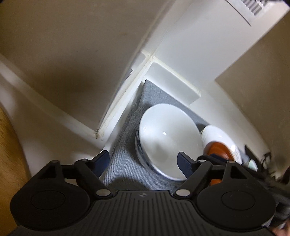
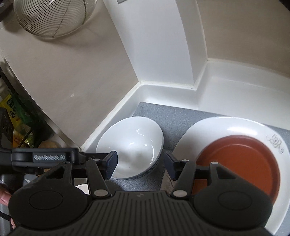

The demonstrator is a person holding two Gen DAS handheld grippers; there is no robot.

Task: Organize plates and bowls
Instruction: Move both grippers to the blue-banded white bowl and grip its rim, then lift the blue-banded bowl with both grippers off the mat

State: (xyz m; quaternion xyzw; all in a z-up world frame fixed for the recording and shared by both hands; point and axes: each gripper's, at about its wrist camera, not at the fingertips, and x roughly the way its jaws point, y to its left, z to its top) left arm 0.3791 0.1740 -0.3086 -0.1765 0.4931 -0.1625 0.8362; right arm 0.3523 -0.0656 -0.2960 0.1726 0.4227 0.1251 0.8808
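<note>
A white bowl [image 1: 168, 139] with a blue pattern outside sits on a grey mat [image 1: 125, 163] in a white corner. My left gripper [image 1: 143, 163] is open and empty just in front of it, the right finger over its rim. To the bowl's right a large white plate [image 1: 217, 134] carries a smaller red-brown plate [image 1: 220, 149]. In the right wrist view the same bowl [image 2: 132, 145] lies between the fingers of my open, empty right gripper [image 2: 140, 163]. The white plate [image 2: 226, 127] with the red-brown plate [image 2: 241, 161] is at the right.
White ledges and beige walls [image 2: 76, 76] close the corner behind the mat [image 2: 174, 116]. A wire basket [image 2: 54, 16] hangs at upper left. Packets and jars [image 2: 14, 116] stand at the far left. A wooden surface [image 1: 9, 145] lies at the left.
</note>
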